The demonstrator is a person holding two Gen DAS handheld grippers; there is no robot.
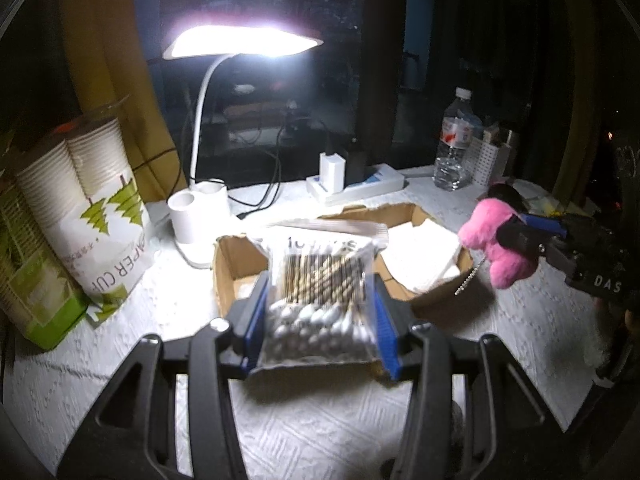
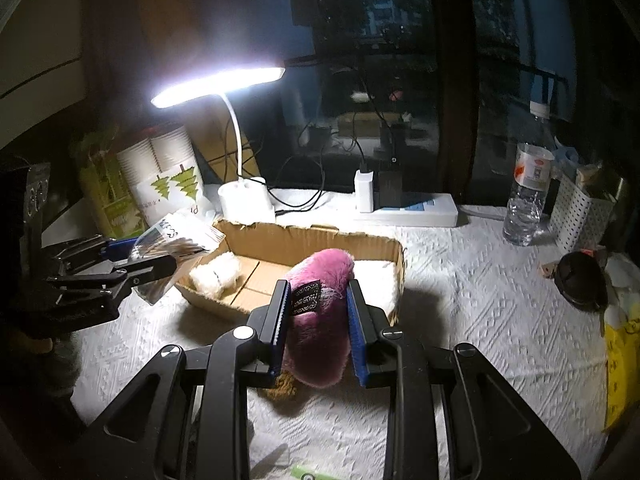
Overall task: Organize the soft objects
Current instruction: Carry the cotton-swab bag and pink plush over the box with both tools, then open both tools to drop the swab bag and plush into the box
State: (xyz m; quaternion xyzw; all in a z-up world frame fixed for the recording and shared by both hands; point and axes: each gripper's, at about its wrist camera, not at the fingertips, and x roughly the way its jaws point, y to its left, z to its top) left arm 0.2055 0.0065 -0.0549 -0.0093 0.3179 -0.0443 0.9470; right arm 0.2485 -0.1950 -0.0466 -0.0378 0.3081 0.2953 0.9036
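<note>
My left gripper (image 1: 320,300) is shut on a clear bag of cotton swabs (image 1: 320,280) and holds it above the near left part of an open cardboard box (image 1: 234,264). It also shows in the right wrist view (image 2: 160,256) with the bag (image 2: 176,240). My right gripper (image 2: 318,312) is shut on a pink plush toy (image 2: 320,312) just in front of the box (image 2: 304,240). The toy (image 1: 492,236) hangs to the right of the box in the left wrist view. A white fluffy item (image 2: 216,274) and a white folded cloth (image 2: 376,280) lie in the box.
A lit white desk lamp (image 1: 240,44) stands behind the box. A pack of paper cups (image 1: 80,192) is at the left. A power strip (image 1: 356,186), a water bottle (image 1: 456,144) and a white perforated basket (image 2: 576,216) line the back. A dark round item (image 2: 580,280) lies at the right.
</note>
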